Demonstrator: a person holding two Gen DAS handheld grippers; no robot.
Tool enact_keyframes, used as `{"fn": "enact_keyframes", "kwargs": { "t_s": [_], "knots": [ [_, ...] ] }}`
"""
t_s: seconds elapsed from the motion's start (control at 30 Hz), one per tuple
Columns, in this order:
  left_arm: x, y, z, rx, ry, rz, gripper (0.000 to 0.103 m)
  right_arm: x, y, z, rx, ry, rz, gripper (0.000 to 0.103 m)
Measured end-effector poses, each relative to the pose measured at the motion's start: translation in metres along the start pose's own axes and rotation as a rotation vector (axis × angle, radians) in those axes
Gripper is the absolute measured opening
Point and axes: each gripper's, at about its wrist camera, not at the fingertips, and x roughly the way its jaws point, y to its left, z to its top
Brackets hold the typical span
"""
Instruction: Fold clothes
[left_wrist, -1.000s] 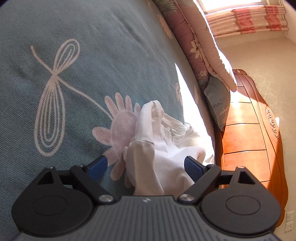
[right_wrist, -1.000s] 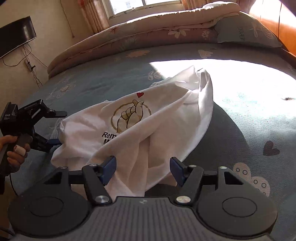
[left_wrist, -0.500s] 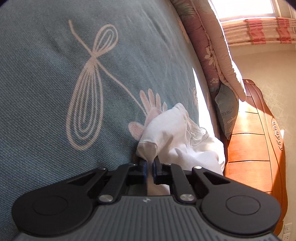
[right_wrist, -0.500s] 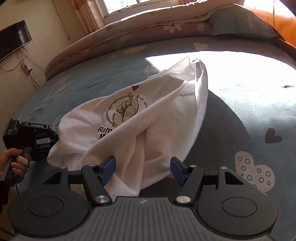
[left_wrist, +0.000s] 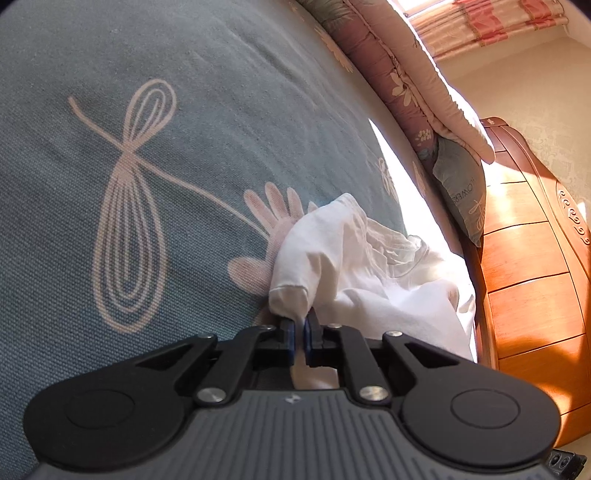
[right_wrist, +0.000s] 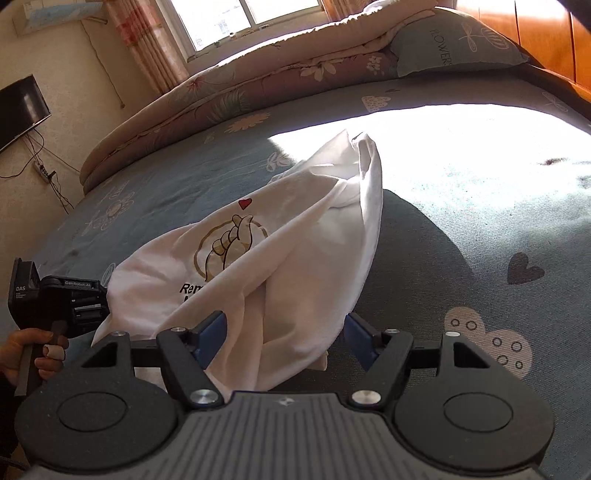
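- On the blue-green bedspread (right_wrist: 461, 206), one white T-shirt (right_wrist: 295, 236) lies crumpled, its printed front partly showing and one flap thrown diagonally across it.
- At the shirt's left end, the left gripper (left_wrist: 300, 330) has its fingers pressed together on a bunched bit of fabric, seemingly a sleeve or hem edge; which one cannot be told.
- Over the near end, the right gripper (right_wrist: 282, 338) holds its fingers wide apart with cloth lying between them, pinching nothing.
- Risk, as a judgement: the left pinch takes only a small tuft, so a hard pull could slip it free or drag the whole shirt into a tighter heap.
- Risk: if the right gripper bites both the crossed flap and the layer beneath, the shirt would lift twisted rather than spread flat.
- Count: one shirt, two grippers, one hand (right_wrist: 31, 352) in view, one pillow (right_wrist: 454, 40), one rolled quilt (right_wrist: 229, 92).
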Motion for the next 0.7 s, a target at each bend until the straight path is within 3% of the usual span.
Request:
{"fn": "enact_keyframes", "kwargs": {
  "t_s": [0.13, 0.3, 0.33, 0.4, 0.57, 0.7],
  "knots": [
    [-0.001, 0.002, 0.0, 0.0, 0.0, -0.005, 0.01, 0.02, -0.042, 0.001, 0.195, 0.022, 0.096, 0.068],
    [-0.002, 0.003, -0.001, 0.0, 0.0, -0.007, 0.01, 0.055, -0.08, 0.0, 0.378, 0.051, 0.174, 0.02],
    [-0.002, 0.003, -0.001, -0.003, 0.0, -0.008, 0.01, 0.054, -0.079, 0.004, 0.352, 0.047, 0.16, 0.018],
    [-0.002, 0.003, -0.001, -0.004, 0.001, -0.009, 0.01, 0.052, -0.076, 0.012, 0.301, 0.04, 0.132, 0.005],
    [-0.003, 0.004, -0.001, -0.004, 0.004, -0.009, 0.01, 0.047, -0.069, 0.032, 0.172, 0.021, 0.058, 0.004],
    [-0.003, 0.001, -0.001, 0.009, 0.003, 0.002, 0.01, 0.038, -0.085, 0.061, 0.077, 0.011, -0.087, 0.004]
  ]
}}
